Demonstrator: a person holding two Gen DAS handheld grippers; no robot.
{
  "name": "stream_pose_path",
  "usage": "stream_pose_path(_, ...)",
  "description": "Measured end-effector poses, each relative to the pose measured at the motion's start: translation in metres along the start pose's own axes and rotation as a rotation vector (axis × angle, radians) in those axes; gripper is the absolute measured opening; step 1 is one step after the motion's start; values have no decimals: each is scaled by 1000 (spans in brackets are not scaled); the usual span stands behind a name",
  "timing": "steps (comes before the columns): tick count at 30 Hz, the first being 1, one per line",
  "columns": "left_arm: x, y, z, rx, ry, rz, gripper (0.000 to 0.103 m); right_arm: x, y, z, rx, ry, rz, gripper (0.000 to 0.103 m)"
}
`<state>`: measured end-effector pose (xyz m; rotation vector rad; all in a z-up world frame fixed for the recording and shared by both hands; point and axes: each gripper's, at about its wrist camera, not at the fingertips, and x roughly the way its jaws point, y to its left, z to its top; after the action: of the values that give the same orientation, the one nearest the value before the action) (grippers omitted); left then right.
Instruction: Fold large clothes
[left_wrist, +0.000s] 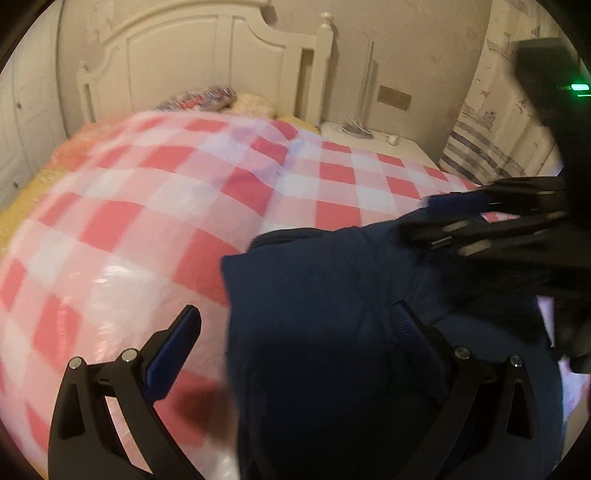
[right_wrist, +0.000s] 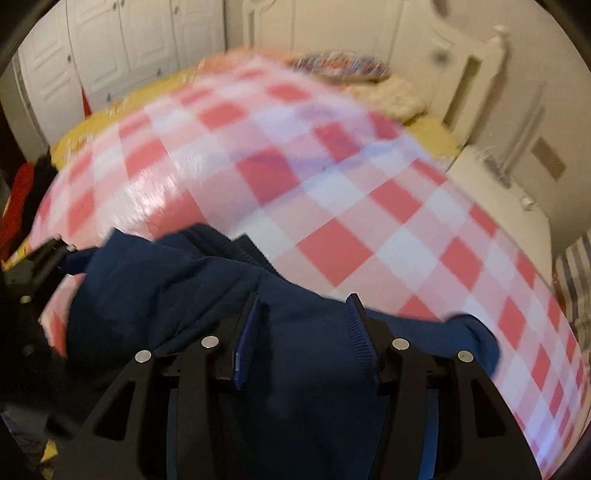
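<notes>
A dark navy garment (left_wrist: 317, 317) lies bunched on a bed covered with a red-and-white checked plastic sheet (left_wrist: 155, 192). My left gripper (left_wrist: 295, 325) is open wide, its right finger over the navy cloth and its left finger over the sheet. My right gripper (right_wrist: 303, 317) is open partway, with navy cloth (right_wrist: 177, 288) lying between and under its fingers. The right gripper also shows in the left wrist view (left_wrist: 461, 221), blurred, at the garment's far right edge. The left gripper shows at the left edge of the right wrist view (right_wrist: 55, 251).
A white headboard (left_wrist: 207, 62) stands at the far end, with pillows (left_wrist: 207, 98) against it. A white nightstand (left_wrist: 388, 144) with a cable sits beside the bed. White wardrobe doors (right_wrist: 122, 44) stand behind. Red clothing (right_wrist: 18, 199) lies at the bed's left side.
</notes>
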<state>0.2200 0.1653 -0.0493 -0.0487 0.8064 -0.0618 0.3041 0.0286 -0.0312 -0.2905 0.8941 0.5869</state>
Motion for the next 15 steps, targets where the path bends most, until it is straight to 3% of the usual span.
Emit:
stream_pose_path(3,-27,-6,-12,45,-56,94,101,-60,0,-35,57,-145,28,58)
stream_pose_path(6,-42,-6,-25,64,-94,130,101,-102,15,-81,41,-240,63,86)
stream_pose_path(8,-39,-2,-27,44,-93,112,101,-96,30,-106,17,-221,71,90)
stream_pose_path(9,-35,1,-27,30,-86,98,101,-74,40,-121,-9,-150,47,90)
stream_pose_path(10,-31,4,-27,13,-77,80,101,-60,47,-134,-30,-167,8,94)
stream_pose_path(11,-25,5,-26,11,-65,79,101,-57,49,-143,-31,-242,-1,95)
stream_pose_path(12,-23,6,-25,9,-60,70,101,-52,45,-147,-2,-267,21,95)
stream_pose_path(15,-19,9,-25,-6,-46,49,101,-52,46,-140,-16,-241,8,95)
